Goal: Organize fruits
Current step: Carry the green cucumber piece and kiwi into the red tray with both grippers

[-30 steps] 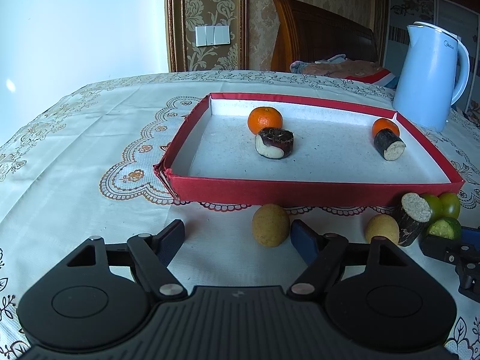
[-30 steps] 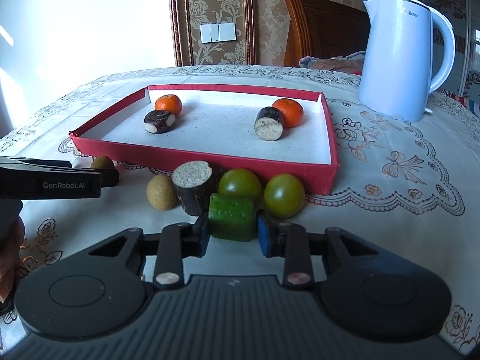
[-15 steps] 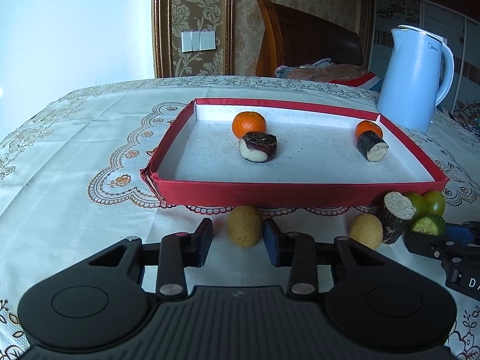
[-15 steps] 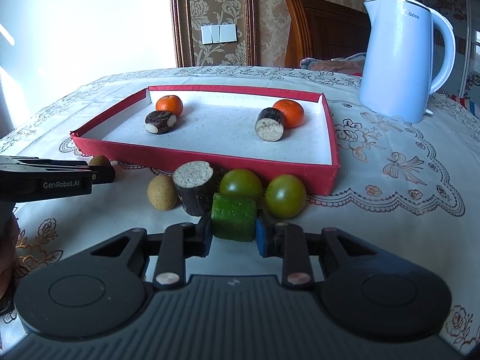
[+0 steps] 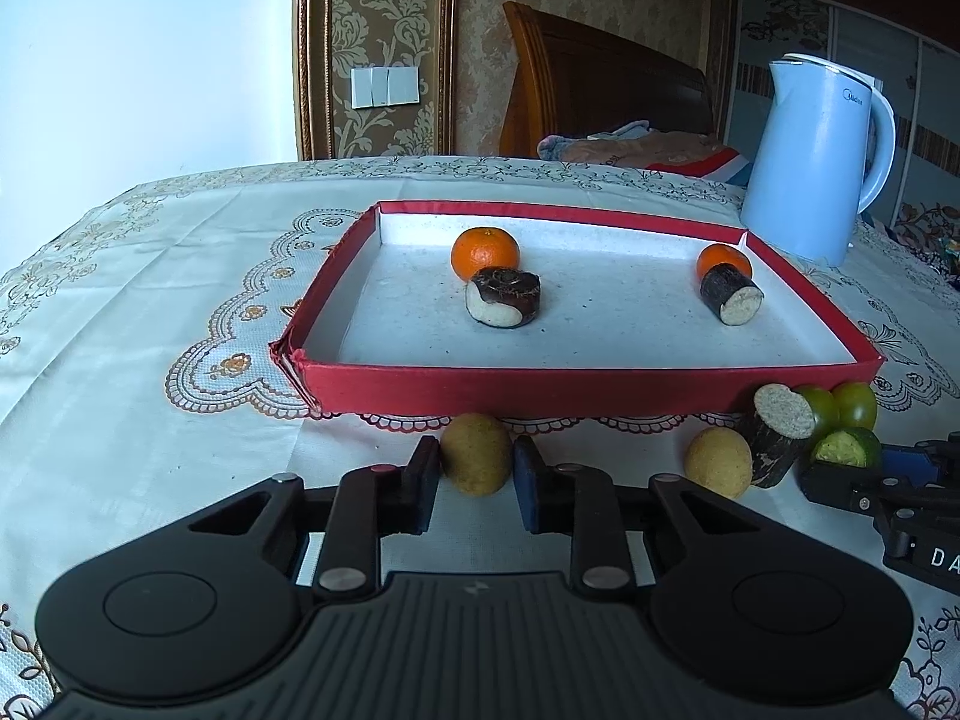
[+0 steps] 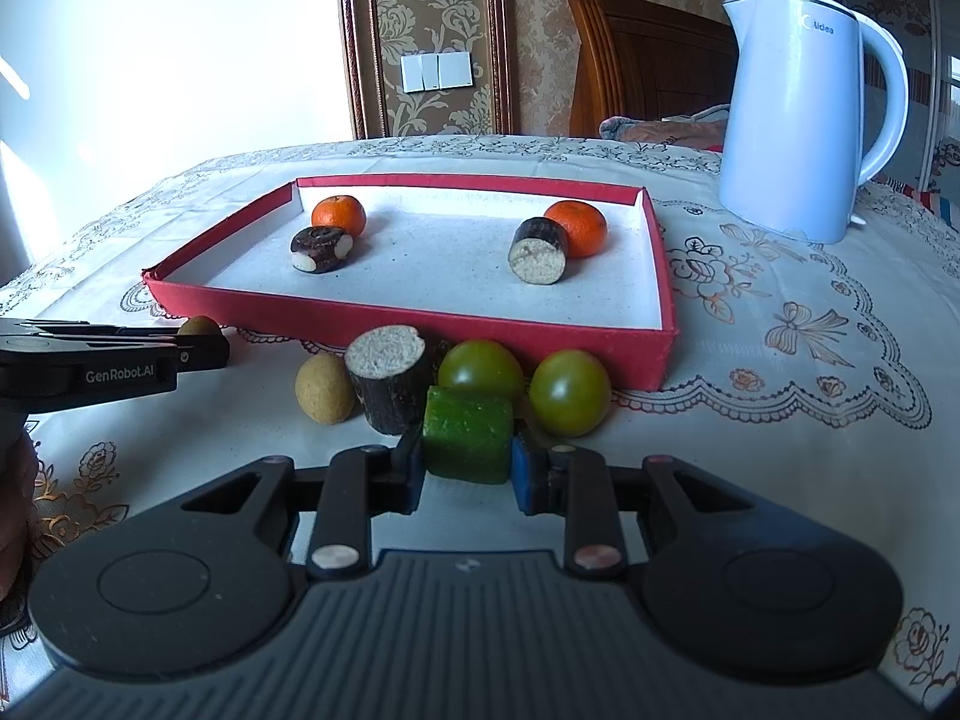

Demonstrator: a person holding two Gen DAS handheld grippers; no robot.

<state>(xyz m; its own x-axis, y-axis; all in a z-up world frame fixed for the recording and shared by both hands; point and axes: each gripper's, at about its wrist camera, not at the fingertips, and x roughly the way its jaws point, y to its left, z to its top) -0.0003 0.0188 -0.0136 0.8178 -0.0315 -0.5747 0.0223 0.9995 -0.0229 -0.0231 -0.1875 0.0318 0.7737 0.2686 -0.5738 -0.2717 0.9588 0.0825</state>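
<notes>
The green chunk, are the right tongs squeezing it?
Touching. The right wrist view shows both pads of the right tongs pressed against the sides of the green chunk, with no gap.

Black ribbed tongs (image 5: 477, 483) w/ blue pads, silver pivot screws, "GenRobot.AI" lettering.

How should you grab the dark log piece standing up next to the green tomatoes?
Probably grip the dark log piece around its bark-covered sides, coming from above or the near side. It stands on end, pale cut face up, so the round sides are free, though the yellow fruit and green chunk crowd it.
</notes>
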